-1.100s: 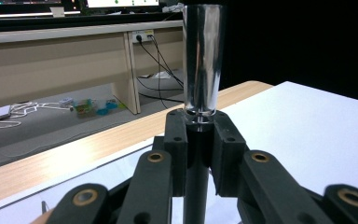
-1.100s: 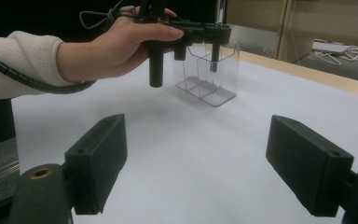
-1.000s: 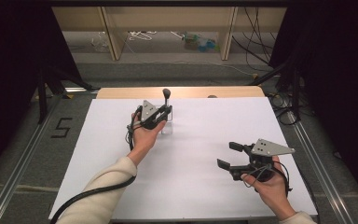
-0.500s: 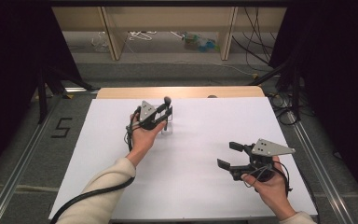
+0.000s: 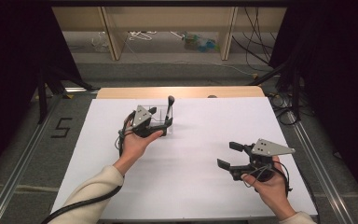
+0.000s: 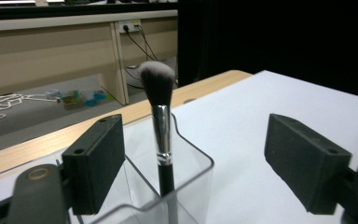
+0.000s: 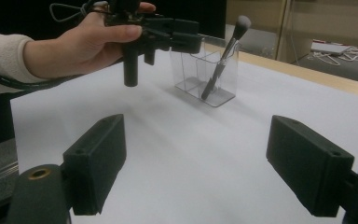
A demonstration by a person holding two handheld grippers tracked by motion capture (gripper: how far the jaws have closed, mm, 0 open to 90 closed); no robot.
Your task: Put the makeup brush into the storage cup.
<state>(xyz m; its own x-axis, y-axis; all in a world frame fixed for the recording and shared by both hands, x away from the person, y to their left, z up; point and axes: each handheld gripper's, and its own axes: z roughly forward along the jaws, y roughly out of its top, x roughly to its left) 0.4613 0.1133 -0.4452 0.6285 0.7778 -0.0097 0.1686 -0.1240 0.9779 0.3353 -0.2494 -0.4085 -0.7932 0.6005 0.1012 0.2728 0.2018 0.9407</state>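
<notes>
High view, left gripper (image 5: 164,125) jaws just opening, spread beside makeup brush (image 5: 169,108) leaning in clear holder (image 5: 161,122), right gripper (image 5: 229,154) released, nothing between.

Brush (image 6: 161,123) handle's lower end cut off by the frame's bottom edge, clear holder (image 6: 186,168) likewise cropped

Makeup brush in clear holder, far-left part of table

Brush (image 5: 169,108) stands in a clear plastic organizer (image 5: 161,123), black handle down, silver ferrule, dark bristles with pale tips up (leaning against the container's rim, not vertical). Organizer sits upright on the white table, divided into compartments.
</notes>
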